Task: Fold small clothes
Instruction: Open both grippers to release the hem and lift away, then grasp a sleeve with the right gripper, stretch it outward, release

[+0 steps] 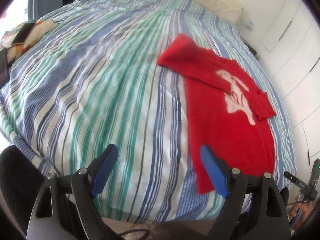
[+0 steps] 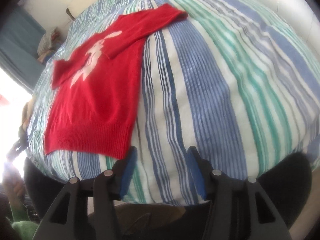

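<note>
A small red sweater (image 1: 230, 120) with a white figure on its chest lies flat on the striped bed cover (image 1: 100, 90), both sleeves folded in across the front. My left gripper (image 1: 158, 150) hangs open above the cover at the sweater's hem, its right finger (image 1: 214, 170) over the red fabric, nothing between the pads. In the right wrist view the sweater (image 2: 96, 104) lies at the left, ribbed hem nearest. My right gripper (image 2: 162, 152) stands open just right of the hem corner, over bare striped cover (image 2: 220, 100), holding nothing.
A patterned cushion with a phone (image 1: 22, 34) on it lies at the bed's left edge. A cream pillow (image 1: 220, 4) sits at the head. White wardrobe doors (image 1: 290, 40) stand along the right. A hand (image 1: 300, 214) holds the other gripper's handle at lower right.
</note>
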Demonstrator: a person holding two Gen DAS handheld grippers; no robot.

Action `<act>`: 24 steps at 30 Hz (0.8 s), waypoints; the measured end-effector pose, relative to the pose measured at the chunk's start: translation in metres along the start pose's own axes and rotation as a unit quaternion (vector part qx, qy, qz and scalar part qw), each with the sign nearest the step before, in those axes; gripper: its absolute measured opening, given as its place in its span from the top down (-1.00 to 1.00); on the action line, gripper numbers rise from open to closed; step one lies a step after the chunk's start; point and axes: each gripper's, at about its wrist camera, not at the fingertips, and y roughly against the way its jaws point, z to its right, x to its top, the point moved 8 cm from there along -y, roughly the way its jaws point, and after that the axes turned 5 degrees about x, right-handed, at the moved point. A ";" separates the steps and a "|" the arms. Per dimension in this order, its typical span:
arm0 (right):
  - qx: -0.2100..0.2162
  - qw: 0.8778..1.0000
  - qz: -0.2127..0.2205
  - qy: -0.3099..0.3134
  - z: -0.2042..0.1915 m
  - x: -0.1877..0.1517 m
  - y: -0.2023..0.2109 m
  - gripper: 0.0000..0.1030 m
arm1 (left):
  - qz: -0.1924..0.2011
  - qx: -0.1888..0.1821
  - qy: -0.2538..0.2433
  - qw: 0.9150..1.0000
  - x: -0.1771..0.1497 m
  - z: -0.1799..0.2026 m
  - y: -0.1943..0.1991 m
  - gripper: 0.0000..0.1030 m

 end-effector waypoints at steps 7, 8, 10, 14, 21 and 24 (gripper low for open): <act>-0.080 0.973 0.128 0.176 -0.045 0.109 0.048 -0.41 | -0.018 0.002 0.033 0.999 -0.008 -0.007 -0.014 -0.69; -0.087 0.966 0.134 0.205 -0.055 0.122 0.041 -0.41 | -0.021 0.002 0.036 0.999 -0.010 -0.007 -0.014 -0.69; -0.079 0.954 0.131 0.259 -0.081 0.143 0.016 -0.41 | -0.023 0.006 0.039 0.999 -0.016 -0.009 -0.012 -0.69; -0.010 0.937 0.073 0.342 -0.129 0.152 -0.060 -0.41 | -0.023 0.016 0.046 0.999 -0.023 -0.018 -0.008 -0.69; 0.005 0.966 0.029 0.255 -0.097 0.177 -0.137 0.85 | -0.038 0.033 0.064 0.997 -0.032 -0.041 -0.010 -0.69; 0.008 0.983 0.115 0.142 -0.035 0.215 -0.073 0.84 | -0.040 0.039 0.063 0.996 -0.034 -0.048 -0.012 -0.69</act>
